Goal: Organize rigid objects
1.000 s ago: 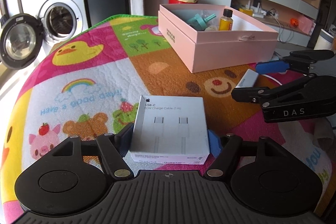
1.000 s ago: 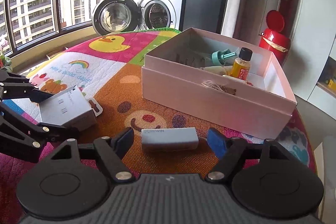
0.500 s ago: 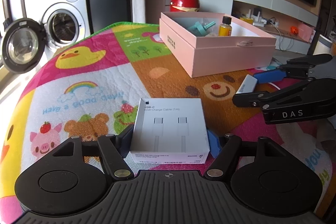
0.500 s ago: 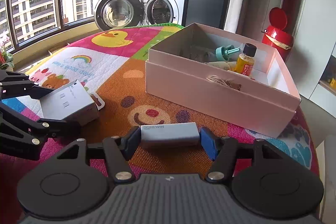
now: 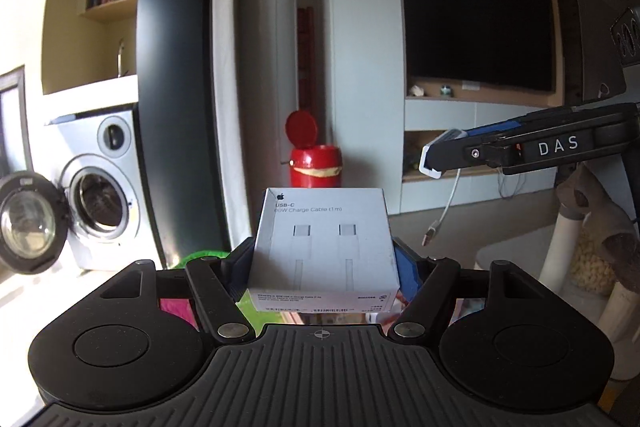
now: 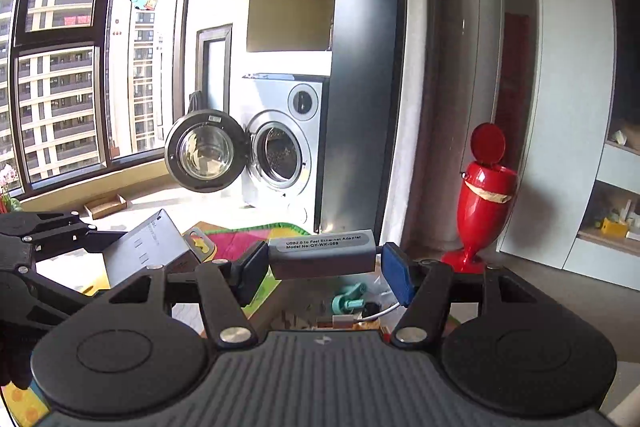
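Observation:
My left gripper (image 5: 322,263) is shut on a white USB-C cable box (image 5: 324,247) and holds it up in the air. My right gripper (image 6: 322,267) is shut on a grey Ethernet adapter (image 6: 322,253), also lifted; its white cable (image 5: 446,205) dangles. Below the adapter I see a teal item (image 6: 348,301) and other small things, the inside of the pink box. In the left wrist view the right gripper (image 5: 520,147) is up at the right. In the right wrist view the left gripper with the white box (image 6: 148,251) is at the left.
The colourful play mat (image 6: 240,239) shows just below both grippers. A washing machine (image 6: 276,155) with its door open stands behind. A red bin (image 6: 484,195) with its lid up stands on the floor at the right. A cat tree (image 5: 588,227) is at far right.
Both grippers have risen from the mat with their objects and tilted up. The right gripper closed on the adapter. The pink box has dropped below the views.

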